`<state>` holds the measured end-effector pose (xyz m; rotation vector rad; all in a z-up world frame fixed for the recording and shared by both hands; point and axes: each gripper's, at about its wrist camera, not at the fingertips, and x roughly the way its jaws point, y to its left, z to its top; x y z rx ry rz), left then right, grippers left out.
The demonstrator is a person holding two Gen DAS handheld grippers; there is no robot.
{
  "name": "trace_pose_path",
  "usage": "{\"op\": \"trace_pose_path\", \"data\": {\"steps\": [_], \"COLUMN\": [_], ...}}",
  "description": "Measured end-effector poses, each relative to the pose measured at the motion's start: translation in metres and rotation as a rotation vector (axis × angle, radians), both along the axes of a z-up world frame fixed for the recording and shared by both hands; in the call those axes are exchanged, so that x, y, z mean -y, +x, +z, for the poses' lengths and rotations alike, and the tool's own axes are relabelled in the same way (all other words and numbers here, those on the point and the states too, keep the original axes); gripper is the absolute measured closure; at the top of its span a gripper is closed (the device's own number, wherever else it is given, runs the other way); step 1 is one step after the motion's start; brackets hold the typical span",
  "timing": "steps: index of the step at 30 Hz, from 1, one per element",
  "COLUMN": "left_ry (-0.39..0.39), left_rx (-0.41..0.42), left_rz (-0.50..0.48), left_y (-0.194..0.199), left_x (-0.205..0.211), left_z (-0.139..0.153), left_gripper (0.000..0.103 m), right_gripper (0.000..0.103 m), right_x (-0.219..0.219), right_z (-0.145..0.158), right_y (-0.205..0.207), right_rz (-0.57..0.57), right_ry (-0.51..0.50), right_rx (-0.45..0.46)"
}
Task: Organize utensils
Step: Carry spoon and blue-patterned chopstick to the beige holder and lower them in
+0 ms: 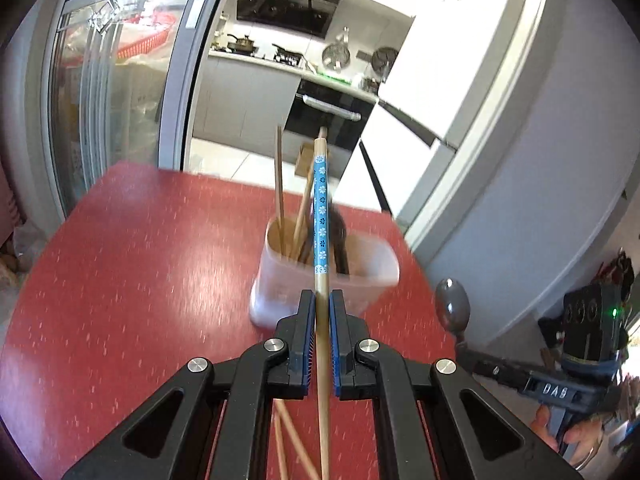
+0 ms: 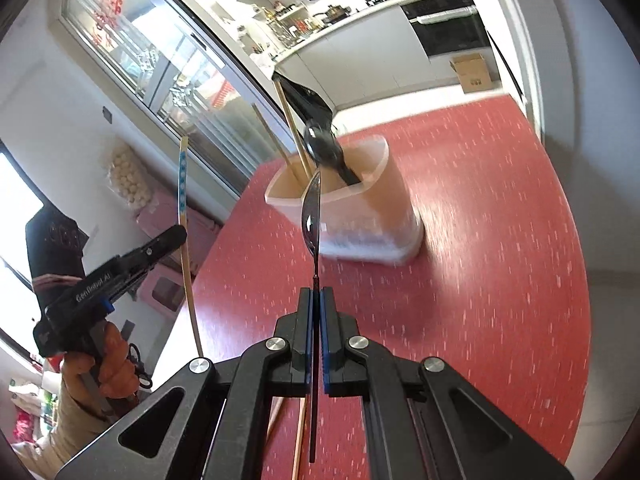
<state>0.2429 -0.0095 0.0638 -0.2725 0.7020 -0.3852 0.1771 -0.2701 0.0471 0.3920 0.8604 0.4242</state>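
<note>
Chopstick [image 1: 321,200] is clamped in your left gripper [image 1: 321,300], spoon [image 2: 311,216] in your right gripper [image 2: 316,296], holder [image 1: 324,280] at 12 o'clock; tilted entry could tip it.

Black angular tools [image 1: 322,300] with blue pads [image 2: 308,320] and silver screws [image 1: 199,365] — bare hand [image 2: 114,364] gripping one.

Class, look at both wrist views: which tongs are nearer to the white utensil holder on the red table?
Hard to say; they look about level. The left tongs, gripping a blue-patterned chopstick, sit just short of the white utensil holder. The right tongs, gripping a spoon, also stop just short.
</note>
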Motion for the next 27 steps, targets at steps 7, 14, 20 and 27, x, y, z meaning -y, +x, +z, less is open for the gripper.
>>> {"op": "trace_pose_path", "data": {"steps": [7, 14, 20, 27], "left_ry": [-0.008, -0.002, 0.027, 0.057], "left_rx": [0.057, 0.13, 0.203, 0.267], "left_rz": [0.046, 0.092, 0.138, 0.169], "left_y": [0.062, 0.112, 0.142, 0.15], "left_x": [0.005, 0.015, 0.028, 0.039], "left_z": [0.022, 0.028, 0.019, -0.003], "left_gripper": [0.067, 0.067, 0.067, 0.067], "right_gripper": [0.099, 0.099, 0.099, 0.099], "right_x": [-0.006, -0.014, -0.025, -0.039], "right_z": [0.027, 0.042, 0.032, 0.007], "right_y": [0.055, 0.107, 0.145, 0.158], "right_rz": [0.018, 0.014, 0.006, -0.005], "right_ry": [0.0, -0.03, -0.089, -0.215], "right_rx": [0.071, 0.154, 0.236, 0.331]}}
